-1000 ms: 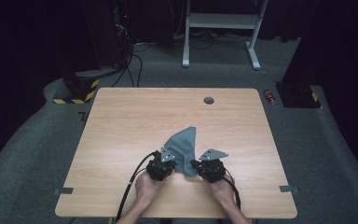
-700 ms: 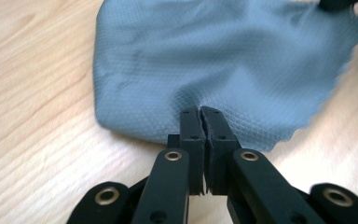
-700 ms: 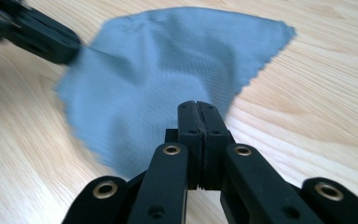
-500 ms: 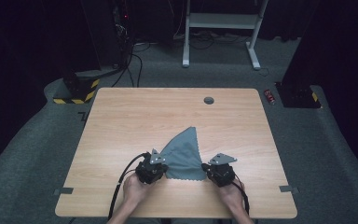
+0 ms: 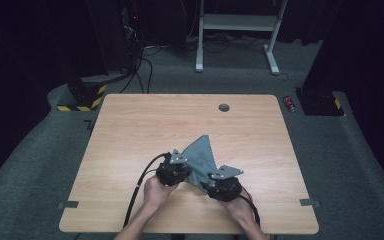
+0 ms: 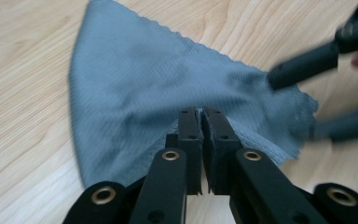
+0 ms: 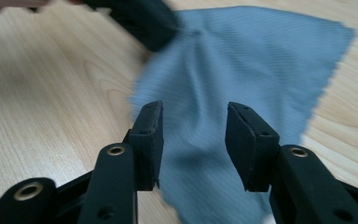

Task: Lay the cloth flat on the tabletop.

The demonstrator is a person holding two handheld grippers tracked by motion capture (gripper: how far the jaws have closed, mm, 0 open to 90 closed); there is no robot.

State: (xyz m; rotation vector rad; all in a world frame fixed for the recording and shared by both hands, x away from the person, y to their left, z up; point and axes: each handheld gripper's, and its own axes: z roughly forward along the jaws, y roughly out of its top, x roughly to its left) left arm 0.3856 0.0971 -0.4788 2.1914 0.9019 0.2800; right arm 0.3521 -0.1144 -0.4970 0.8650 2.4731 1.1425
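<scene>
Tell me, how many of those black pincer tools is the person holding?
2. The left gripper sits at the grey cloth's left edge, pinching it; the right gripper, jaws apart after just opening, sits at the cloth's near right corner.

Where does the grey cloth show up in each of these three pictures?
High view: cloth lies at lower centre, between both grippers.
Left gripper view: fills the upper middle, an edge pinched in the jaws.
Right gripper view: centre to upper right.
Shared landmark: the wooden table.
</scene>
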